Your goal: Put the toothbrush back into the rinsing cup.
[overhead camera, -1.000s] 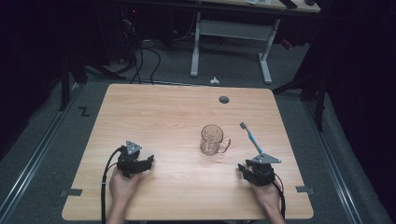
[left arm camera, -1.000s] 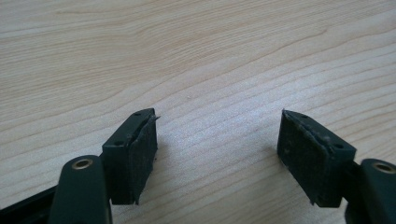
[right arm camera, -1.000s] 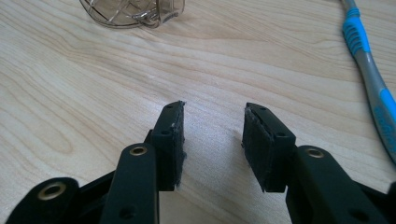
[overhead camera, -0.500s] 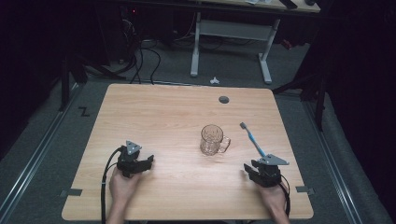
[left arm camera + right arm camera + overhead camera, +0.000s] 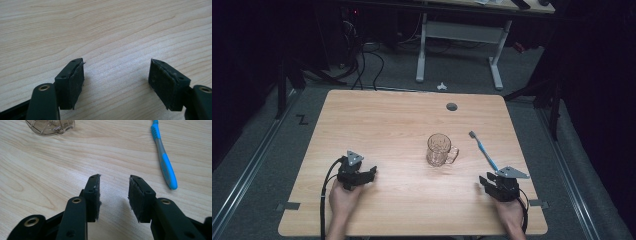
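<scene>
A clear glass mug (image 5: 441, 149) stands upright near the middle of the wooden table (image 5: 387, 125), its handle toward the right; its base shows at the top left of the right gripper view (image 5: 50, 126). A blue and grey toothbrush (image 5: 482, 150) lies flat to the mug's right, its handle end (image 5: 165, 162) just ahead and right of my right gripper (image 5: 113, 185). My right gripper (image 5: 490, 183) rests low at the front right; its jaws have just been closing and stand apart with nothing between them. My left gripper (image 5: 362, 176) sits at the front left, open over bare wood (image 5: 116, 67).
A dark round cable hole (image 5: 452, 106) sits near the table's far edge. Beyond the table are a white desk frame (image 5: 459, 37), cables and dark floor. Metal rails (image 5: 247, 170) run along both sides of the table.
My right gripper has drawn back toward the front right corner, away from the toothbrush handle. The left gripper, the mug and the toothbrush have stayed where they were.
</scene>
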Motion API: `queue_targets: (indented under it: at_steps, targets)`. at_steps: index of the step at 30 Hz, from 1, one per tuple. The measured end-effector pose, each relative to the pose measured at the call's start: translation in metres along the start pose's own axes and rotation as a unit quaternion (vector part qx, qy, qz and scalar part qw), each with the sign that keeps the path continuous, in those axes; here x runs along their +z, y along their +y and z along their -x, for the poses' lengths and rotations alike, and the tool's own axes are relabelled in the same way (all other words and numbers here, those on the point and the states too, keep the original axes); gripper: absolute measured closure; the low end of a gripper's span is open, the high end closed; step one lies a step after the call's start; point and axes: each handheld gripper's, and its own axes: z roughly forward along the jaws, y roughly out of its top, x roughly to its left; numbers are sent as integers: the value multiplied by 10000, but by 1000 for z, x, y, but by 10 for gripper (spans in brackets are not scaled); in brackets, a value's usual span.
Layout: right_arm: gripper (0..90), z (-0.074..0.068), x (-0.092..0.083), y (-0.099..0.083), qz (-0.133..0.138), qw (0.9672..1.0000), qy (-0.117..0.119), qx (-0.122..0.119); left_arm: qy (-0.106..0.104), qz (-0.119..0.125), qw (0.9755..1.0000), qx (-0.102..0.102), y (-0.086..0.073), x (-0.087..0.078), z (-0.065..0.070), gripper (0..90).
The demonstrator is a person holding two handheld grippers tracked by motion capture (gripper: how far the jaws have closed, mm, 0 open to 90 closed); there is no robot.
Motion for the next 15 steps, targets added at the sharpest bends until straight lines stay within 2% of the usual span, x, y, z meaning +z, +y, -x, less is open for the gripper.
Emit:
queue_targets:
  at_steps: [15]
  targets:
    - [624,14,-6,2,110,9999,-82,50,6,2,10000,1,0,0,0,293]
